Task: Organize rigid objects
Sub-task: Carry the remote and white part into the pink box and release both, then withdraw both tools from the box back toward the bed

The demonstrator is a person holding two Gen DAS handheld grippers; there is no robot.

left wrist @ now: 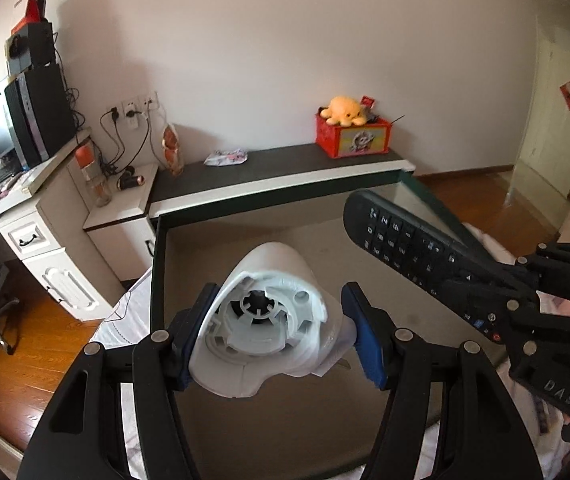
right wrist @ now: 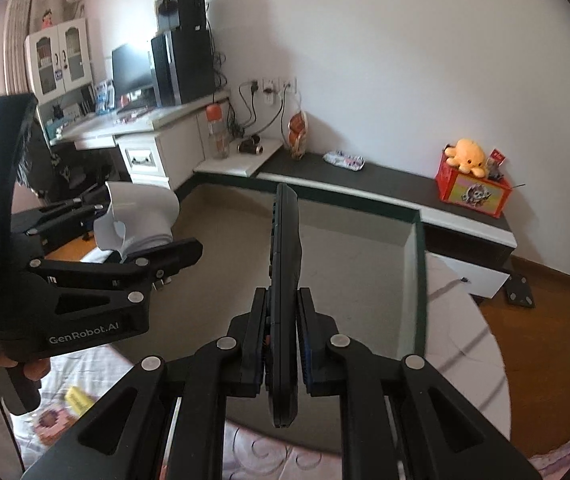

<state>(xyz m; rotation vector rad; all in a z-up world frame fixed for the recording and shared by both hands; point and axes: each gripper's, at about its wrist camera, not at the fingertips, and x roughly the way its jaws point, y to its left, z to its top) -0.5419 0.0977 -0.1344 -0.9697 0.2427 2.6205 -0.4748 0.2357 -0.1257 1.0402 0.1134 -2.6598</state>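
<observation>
White plastic housing [left wrist: 269, 320] and black remote [left wrist: 413, 248], both held above the glass-sided box [left wrist: 157, 264].
Housing: hollow, ribbed circular core, clamped in left gripper [left wrist: 277, 336]. Remote: slim, rows of small buttons, clamped edgewise in right gripper [right wrist: 283, 344].

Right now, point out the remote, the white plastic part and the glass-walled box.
remote [left wrist: 409, 240]: left wrist view, button face.
white plastic part [left wrist: 261, 320]: left wrist view, ribbed open end.
glass-walled box [right wrist: 419, 272]: right wrist view, right wall's dark rim.
</observation>
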